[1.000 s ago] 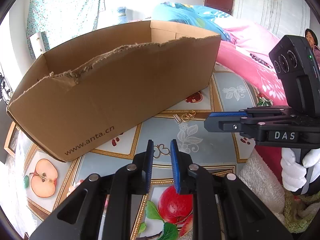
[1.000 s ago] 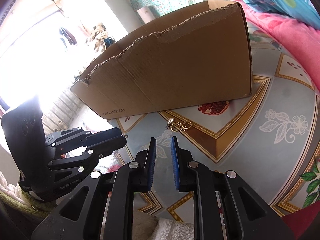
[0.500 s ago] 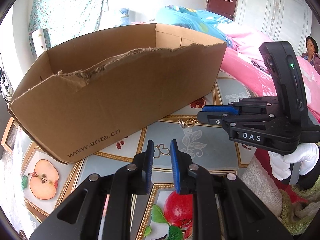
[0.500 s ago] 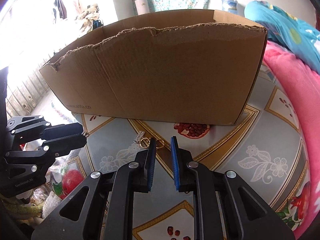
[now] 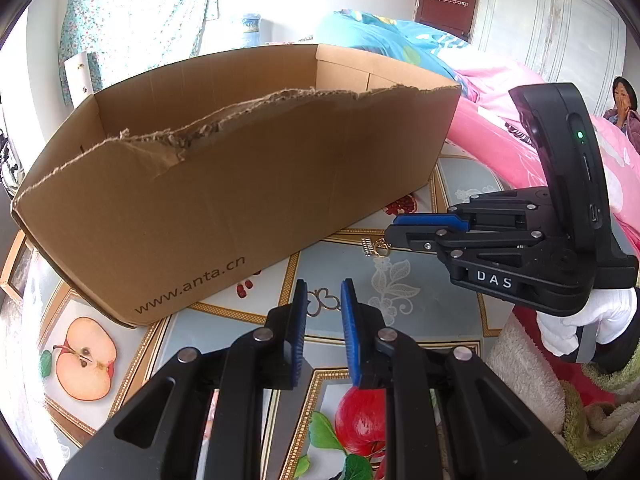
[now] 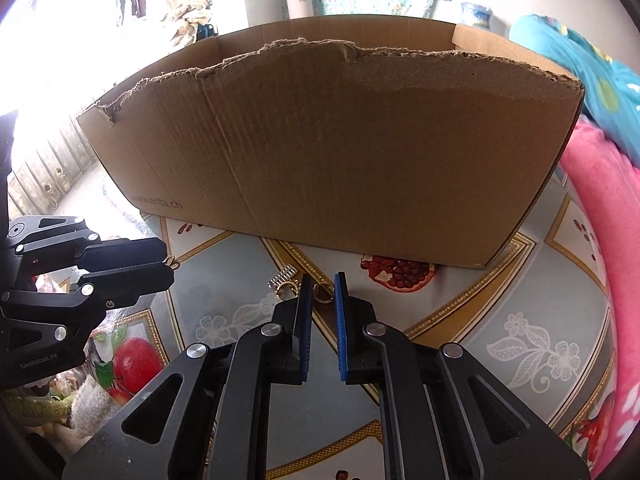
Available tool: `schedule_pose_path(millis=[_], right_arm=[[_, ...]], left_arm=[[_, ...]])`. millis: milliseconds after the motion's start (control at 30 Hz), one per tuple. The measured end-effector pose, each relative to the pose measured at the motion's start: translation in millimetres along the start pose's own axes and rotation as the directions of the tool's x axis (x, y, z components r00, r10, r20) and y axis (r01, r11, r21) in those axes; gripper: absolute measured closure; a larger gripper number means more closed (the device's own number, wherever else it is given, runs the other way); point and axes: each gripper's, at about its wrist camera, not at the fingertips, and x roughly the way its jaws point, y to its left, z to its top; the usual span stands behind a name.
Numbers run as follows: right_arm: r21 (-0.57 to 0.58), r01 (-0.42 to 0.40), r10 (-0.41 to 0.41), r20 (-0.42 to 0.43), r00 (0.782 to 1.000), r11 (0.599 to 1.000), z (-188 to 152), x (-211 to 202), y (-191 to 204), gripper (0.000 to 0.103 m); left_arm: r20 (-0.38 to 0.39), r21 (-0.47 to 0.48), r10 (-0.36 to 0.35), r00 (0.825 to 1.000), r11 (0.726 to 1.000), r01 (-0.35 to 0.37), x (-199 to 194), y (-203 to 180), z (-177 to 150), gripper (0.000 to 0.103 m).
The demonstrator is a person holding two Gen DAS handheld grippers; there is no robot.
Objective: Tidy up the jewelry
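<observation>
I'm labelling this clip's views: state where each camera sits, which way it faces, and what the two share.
Left wrist: on the left hand-held gripper, looking down past its narrowly parted fingers at the cardboard box; the right hand-held gripper and a white-gloved hand show.
Right wrist: on the right hand-held gripper, its jaws just closing beside a gold ring; the left one shows.
Shared: box, jewelry, fruit-print tablecloth.

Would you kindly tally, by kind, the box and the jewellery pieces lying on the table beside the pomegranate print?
Cardboard box: 1
Gold rings: 2
Silver ridged piece: 1
Total: 4
</observation>
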Motion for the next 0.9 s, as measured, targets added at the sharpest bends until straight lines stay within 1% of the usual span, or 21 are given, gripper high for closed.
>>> schedule_pose_path(millis=[167,233,500,733,900], right_arm=[[0.024,-0.009,0.009,0.000,1.000,1.000,-1,-3,-8,0.095],[0.033,-0.010,0.010,-0.001,1.000,0.999,-3,-4,-11,0.100],[0.069,-0.003,0.002,0.014,1.000,0.998,-13,-22,-23,0.100],[0.058,-0.005,0.004,0.018,1.000,0.998,-7,-19,-23,0.097],[0.008,0.003,-0.002,-0.002,1.000,1.000,-4,-5,-13,0.096]], left_arm=[[0.001,-0.001,0.002,1.000,1.000,-0.002,0,0,0,0.087],[0.002,-0.001,0.004,1.000,1.000,-0.004,-1,0,0,0.087],[0.008,0.006,0.003,1.000,1.000,-0.003,-3,-3,-1,0.087],[0.012,0.012,0.005,1.000,1.000,-0.005,-5,-5,0,0.087],[0.010,0.011,0.007,1.000,1.000,-0.007,-6,-5,-1,0.087]])
